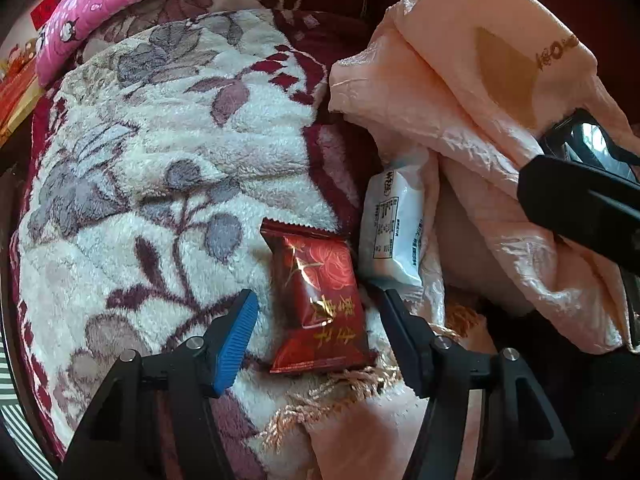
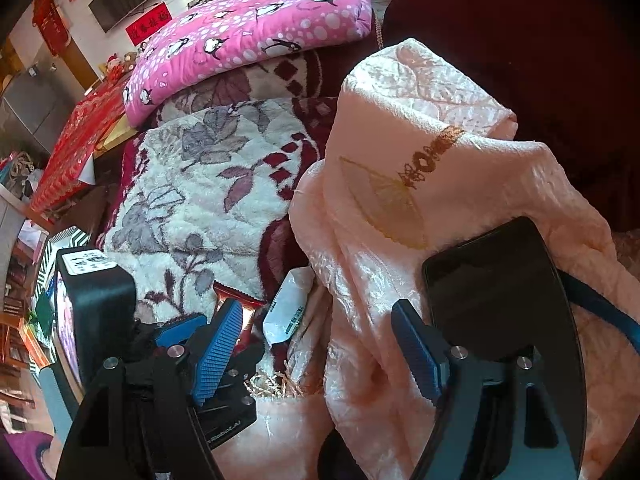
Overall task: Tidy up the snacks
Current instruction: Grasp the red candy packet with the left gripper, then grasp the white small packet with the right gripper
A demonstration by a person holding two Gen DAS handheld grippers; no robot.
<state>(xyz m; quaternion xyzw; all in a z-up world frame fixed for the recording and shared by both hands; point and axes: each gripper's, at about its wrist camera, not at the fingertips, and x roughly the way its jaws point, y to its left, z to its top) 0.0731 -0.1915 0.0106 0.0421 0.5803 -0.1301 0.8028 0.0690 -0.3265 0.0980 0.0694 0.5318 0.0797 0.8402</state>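
Note:
A dark red snack packet (image 1: 318,300) with gold characters lies on the floral fleece blanket (image 1: 160,184). My left gripper (image 1: 316,324) is open, its jaws standing on either side of the packet without touching it. A white snack packet (image 1: 394,228) lies just right of it, half tucked under a peach cloth (image 1: 460,92). In the right wrist view my right gripper (image 2: 316,344) is open and empty above the peach cloth (image 2: 400,208); the white packet (image 2: 288,312) and a strip of the red packet (image 2: 238,300) show behind its left finger. The left gripper's body (image 2: 96,300) is at lower left.
A pink penguin-print quilt (image 2: 248,36) lies folded at the back. A black phone-like slab (image 2: 492,280) rests on the peach cloth beside my right finger. Dark maroon fabric (image 2: 540,60) rises at the right. A red-covered table (image 2: 76,152) stands at the left.

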